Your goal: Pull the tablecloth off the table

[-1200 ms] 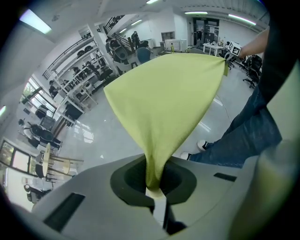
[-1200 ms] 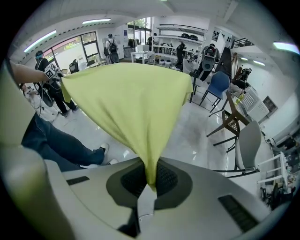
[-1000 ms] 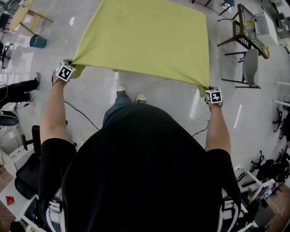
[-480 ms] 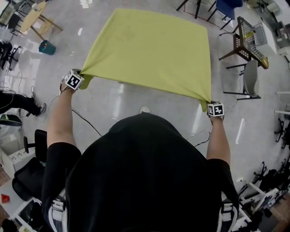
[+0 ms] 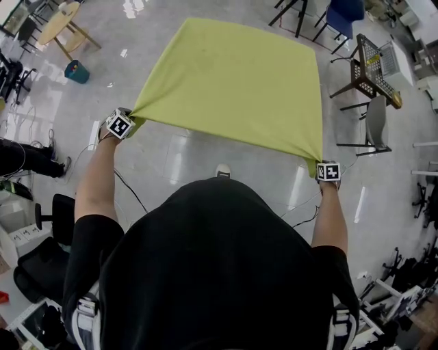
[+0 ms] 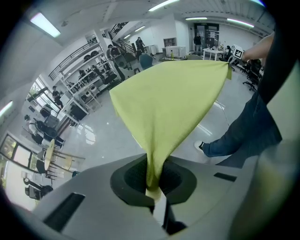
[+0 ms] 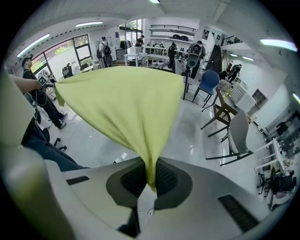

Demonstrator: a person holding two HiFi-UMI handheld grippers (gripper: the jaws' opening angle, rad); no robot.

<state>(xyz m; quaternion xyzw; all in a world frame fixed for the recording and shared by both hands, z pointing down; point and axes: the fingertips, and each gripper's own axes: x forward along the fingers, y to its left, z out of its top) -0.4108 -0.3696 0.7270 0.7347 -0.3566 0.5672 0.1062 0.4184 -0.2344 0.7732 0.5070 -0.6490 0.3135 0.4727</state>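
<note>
A yellow-green tablecloth (image 5: 233,82) is stretched out flat over the floor in front of me, in the head view. No table shows beneath it. My left gripper (image 5: 129,119) is shut on the cloth's near left corner, and my right gripper (image 5: 320,163) is shut on the near right corner. In the left gripper view the cloth (image 6: 173,98) narrows to a pinched fold between the closed jaws of the left gripper (image 6: 152,187). The right gripper view shows the same: the cloth (image 7: 122,103) funnels into the shut right gripper (image 7: 151,185).
A mesh-topped wooden chair (image 5: 369,61) and a grey chair (image 5: 378,119) stand at the right, a blue chair (image 5: 342,10) beyond the cloth. A round wooden table (image 5: 58,20) and teal bin (image 5: 76,71) are far left. Cables (image 5: 130,191) cross the glossy floor.
Both grippers keep their hold. The left gripper has shifted rightward and farther from me, and the right one sits lower in view. The stretched cloth has moved with them.
</note>
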